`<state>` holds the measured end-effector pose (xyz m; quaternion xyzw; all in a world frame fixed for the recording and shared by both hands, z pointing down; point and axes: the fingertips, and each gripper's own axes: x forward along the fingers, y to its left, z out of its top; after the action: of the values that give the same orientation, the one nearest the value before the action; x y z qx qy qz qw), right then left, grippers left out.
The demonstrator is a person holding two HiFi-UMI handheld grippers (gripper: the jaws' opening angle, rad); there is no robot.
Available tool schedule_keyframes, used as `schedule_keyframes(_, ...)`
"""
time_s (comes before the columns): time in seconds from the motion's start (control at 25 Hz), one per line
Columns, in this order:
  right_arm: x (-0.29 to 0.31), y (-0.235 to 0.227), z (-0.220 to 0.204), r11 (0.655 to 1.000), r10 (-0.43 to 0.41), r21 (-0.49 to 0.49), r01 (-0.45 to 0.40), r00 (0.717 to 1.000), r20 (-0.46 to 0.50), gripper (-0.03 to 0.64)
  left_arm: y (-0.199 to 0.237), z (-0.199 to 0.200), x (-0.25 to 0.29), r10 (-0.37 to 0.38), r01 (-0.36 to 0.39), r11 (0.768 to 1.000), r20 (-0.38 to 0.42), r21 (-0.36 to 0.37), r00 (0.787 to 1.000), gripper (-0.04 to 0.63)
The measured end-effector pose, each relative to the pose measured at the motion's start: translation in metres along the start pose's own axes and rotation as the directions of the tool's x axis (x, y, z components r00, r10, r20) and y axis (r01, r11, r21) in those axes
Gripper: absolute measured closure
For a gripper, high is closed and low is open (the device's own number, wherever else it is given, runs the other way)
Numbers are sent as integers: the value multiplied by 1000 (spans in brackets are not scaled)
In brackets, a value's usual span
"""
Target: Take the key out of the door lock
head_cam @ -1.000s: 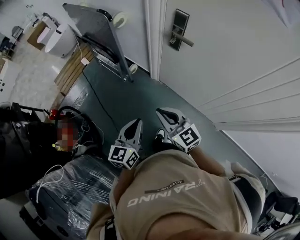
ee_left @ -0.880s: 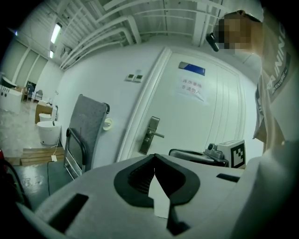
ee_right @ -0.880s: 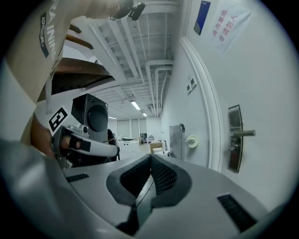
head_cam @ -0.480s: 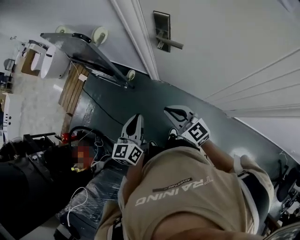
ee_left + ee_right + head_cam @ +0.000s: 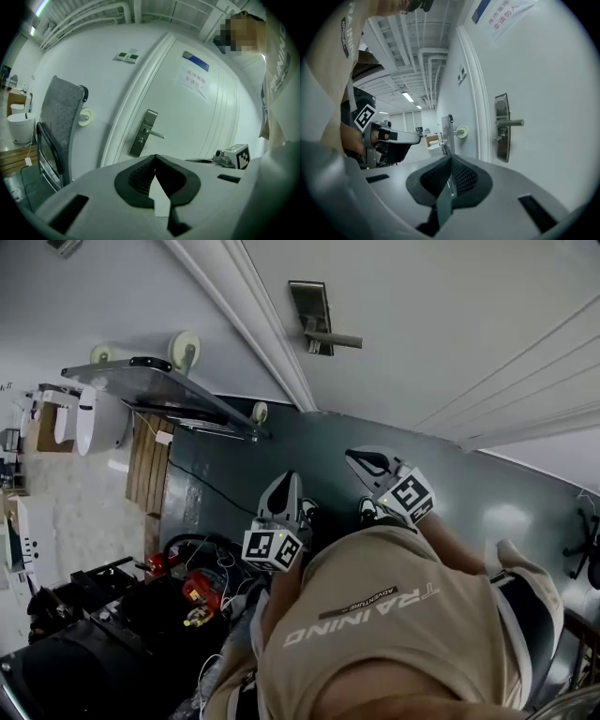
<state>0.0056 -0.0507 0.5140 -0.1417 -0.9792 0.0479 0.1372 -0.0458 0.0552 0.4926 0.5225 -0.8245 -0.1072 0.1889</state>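
The white door [image 5: 450, 324] carries a metal lock plate with a lever handle [image 5: 314, 319], also seen in the left gripper view [image 5: 143, 133] and the right gripper view [image 5: 502, 127]. A small part sticks out of the plate below the handle [image 5: 500, 137]; it is too small to tell if it is the key. My left gripper [image 5: 289, 487] and right gripper [image 5: 367, 461] hang low in front of the person's body, well short of the lock, both pointing toward the door. Both are shut with nothing between the jaws [image 5: 154, 161] [image 5: 451, 161].
A grey folded panel on wheels [image 5: 159, 388] leans against the wall left of the door frame [image 5: 253, 315]. Further left are a wooden pallet [image 5: 148, 470] and a white fixture [image 5: 92, 418]. Cables and red parts [image 5: 197, 592] lie at lower left. A paper notice [image 5: 192, 79] hangs on the door.
The head view has swung, so the lock sits further left and the floor clutter has shifted. Both grippers drifted slightly right and toward the door, still shut and empty.
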Motion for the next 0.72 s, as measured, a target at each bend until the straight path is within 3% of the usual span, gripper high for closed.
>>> schedule_keyframes(0.16,26,1,42,997,-74,-8,75,994,77,601,26,44,10,-83,80,994,33,79,996,586)
schedule_keyframes(0.24,40,5,46,991,-118,-49,121,991,65,601,38,61,12,-122,118,989,47,92,991,586)
schedule_keyframes(0.36,59,13,52,983,-180,-25,182,980,83,601,54,80,13,-223,218,971,50,99,973,586)
schedule_keyframes(0.44,71,17,55,973,-228,-11,230,969,100,601,69,83,16,-273,269,958,33,97,962,586)
schedule_keyframes(0.72,87,11,55,909,-414,-1,416,905,92,602,111,84,29,-332,338,928,-66,156,941,586)
